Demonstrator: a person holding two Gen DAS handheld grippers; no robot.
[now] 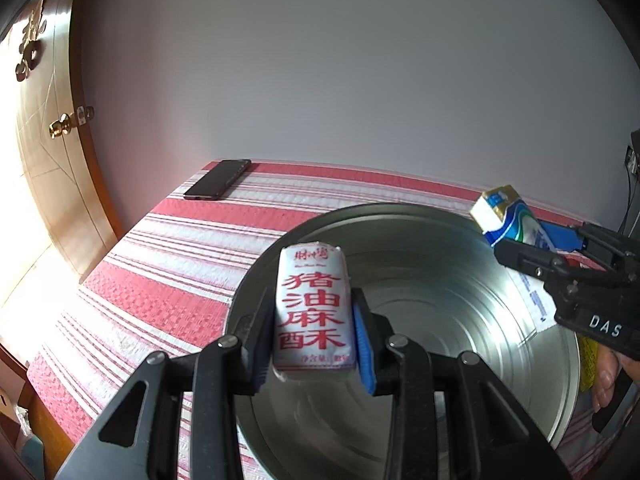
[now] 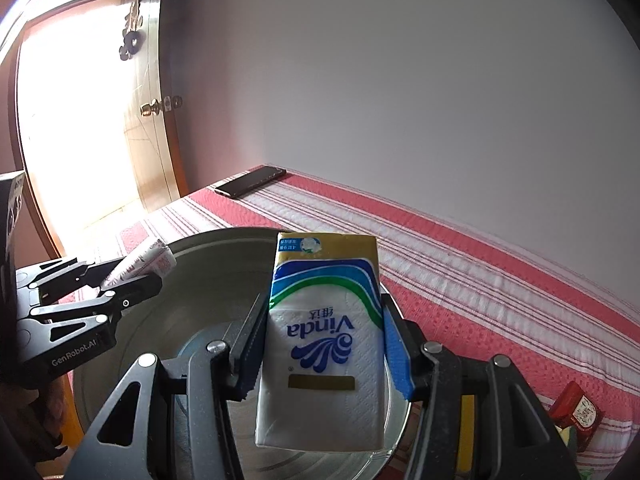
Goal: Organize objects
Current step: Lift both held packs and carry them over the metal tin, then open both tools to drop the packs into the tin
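Observation:
My left gripper (image 1: pixel 314 332) is shut on a white snack packet with red Chinese characters (image 1: pixel 314 308) and holds it above a round metal basin (image 1: pixel 460 280). My right gripper (image 2: pixel 324 340) is shut on a Vinda tissue pack (image 2: pixel 324 340), also above the basin (image 2: pixel 208 264). In the left wrist view the right gripper (image 1: pixel 532 244) comes in from the right with the tissue pack (image 1: pixel 508 216) over the basin's far rim. In the right wrist view the left gripper (image 2: pixel 132 276) comes in from the left with the snack packet (image 2: pixel 140 264). The basin looks empty inside.
The basin sits on a red and white striped cloth (image 1: pixel 168 264) on a table against a grey wall. A black phone (image 1: pixel 218 179) lies at the far corner, also in the right wrist view (image 2: pixel 252 180). A red packet (image 2: pixel 576 412) lies right of the basin. A wooden door (image 1: pixel 52 152) stands left.

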